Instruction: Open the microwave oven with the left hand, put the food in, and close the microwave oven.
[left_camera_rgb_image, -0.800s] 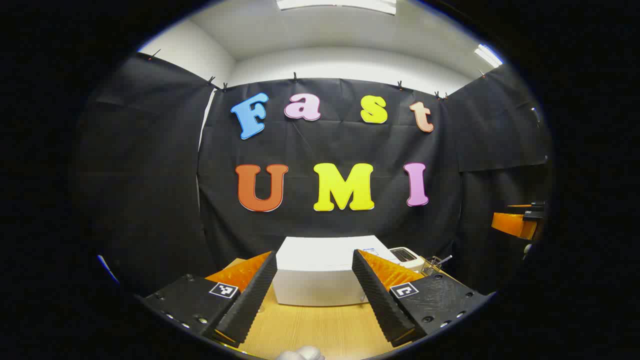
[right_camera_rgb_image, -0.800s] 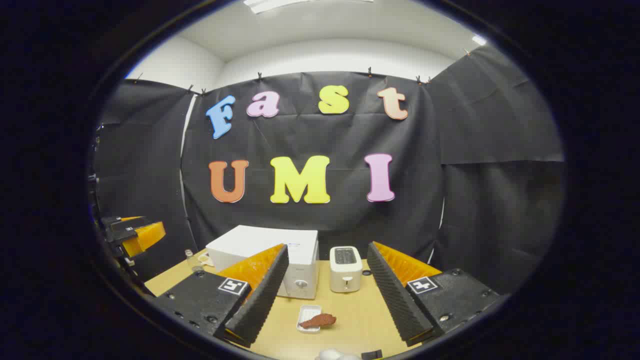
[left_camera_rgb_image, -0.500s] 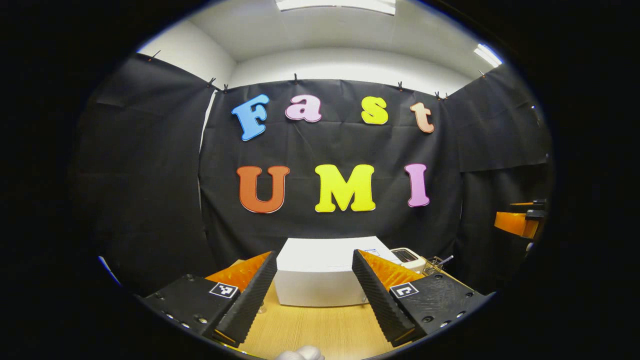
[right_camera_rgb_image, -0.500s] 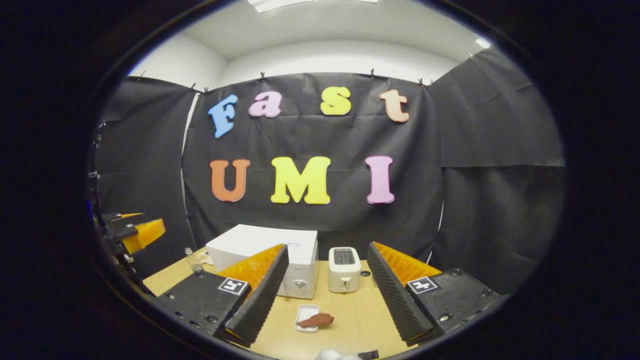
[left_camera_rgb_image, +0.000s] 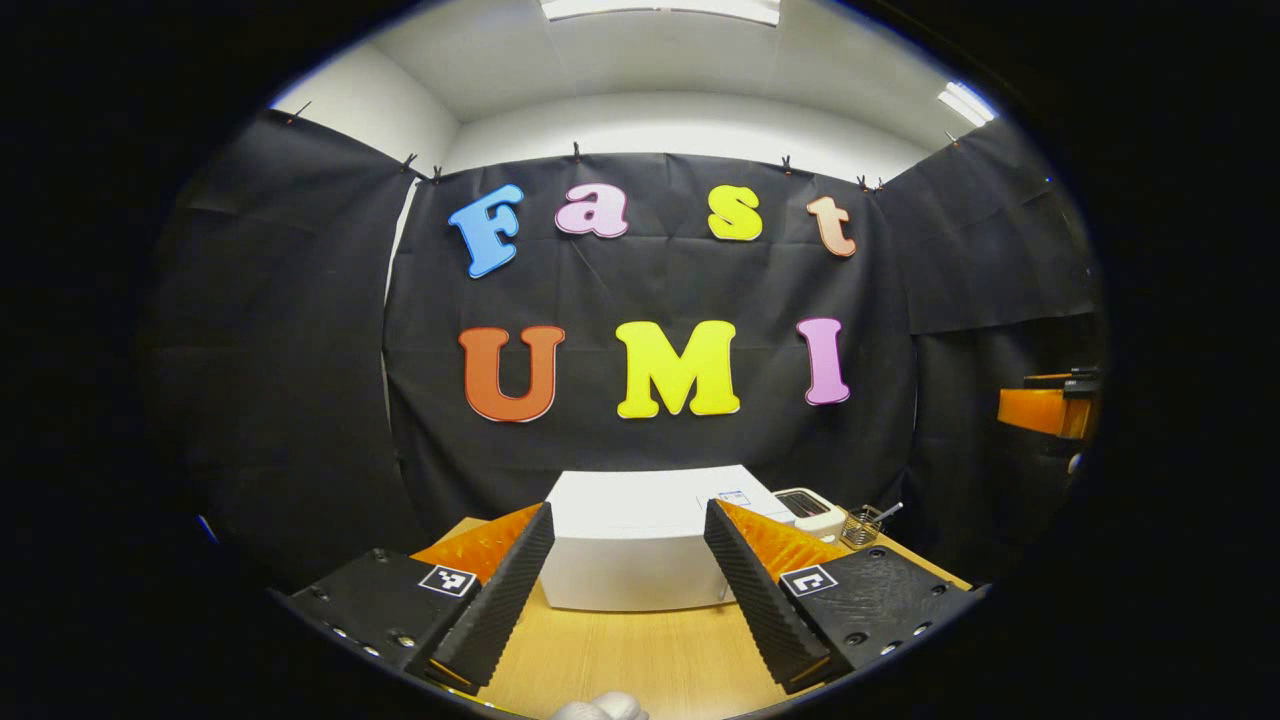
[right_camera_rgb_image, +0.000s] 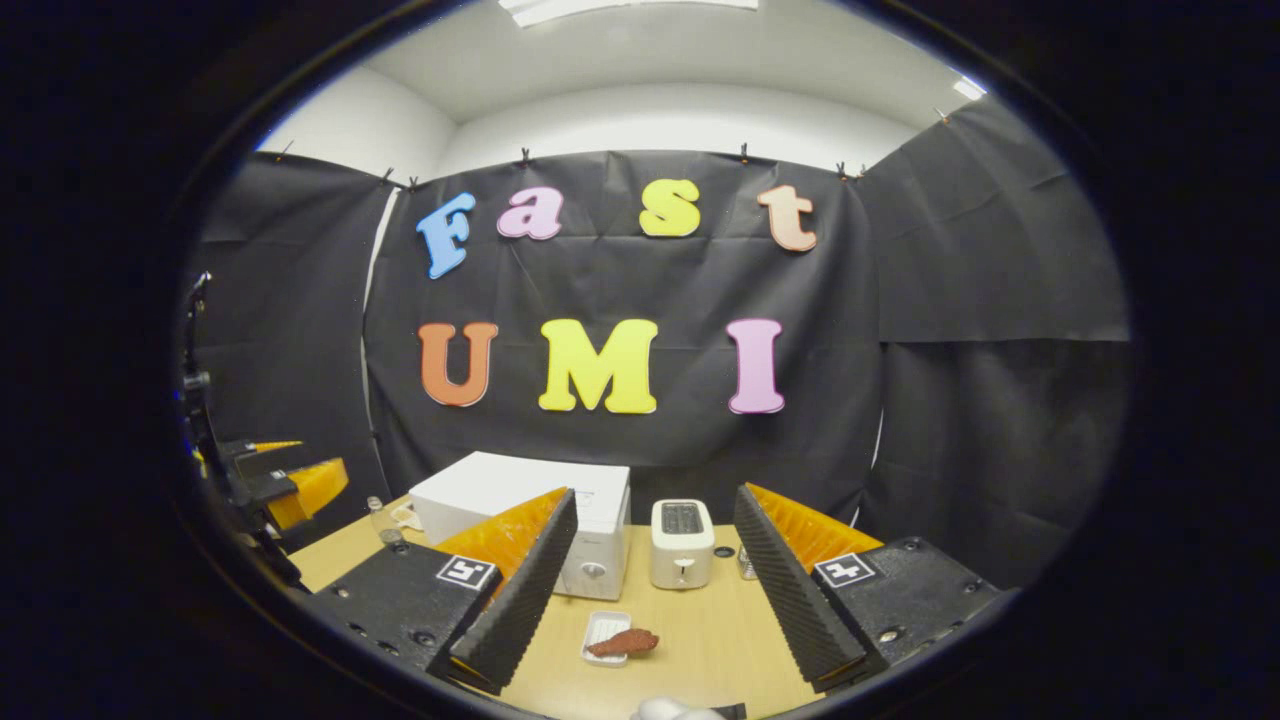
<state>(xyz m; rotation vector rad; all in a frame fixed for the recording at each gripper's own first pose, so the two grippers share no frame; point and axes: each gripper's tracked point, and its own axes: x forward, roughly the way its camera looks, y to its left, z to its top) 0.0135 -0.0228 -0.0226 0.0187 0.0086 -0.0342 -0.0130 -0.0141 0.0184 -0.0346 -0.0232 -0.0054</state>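
With both jaws wide and empty, the left gripper (left_camera_rgb_image: 627, 585) should reach the far microwave's (right_camera_rgb_image: 520, 500) door, seemingly shut, before the food (right_camera_rgb_image: 622, 642) moves.

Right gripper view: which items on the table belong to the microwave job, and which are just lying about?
Job:
- microwave, door shut
- food on a small white tray
- left tool, open

Lying about:
- toaster
- small jar
- wire basket
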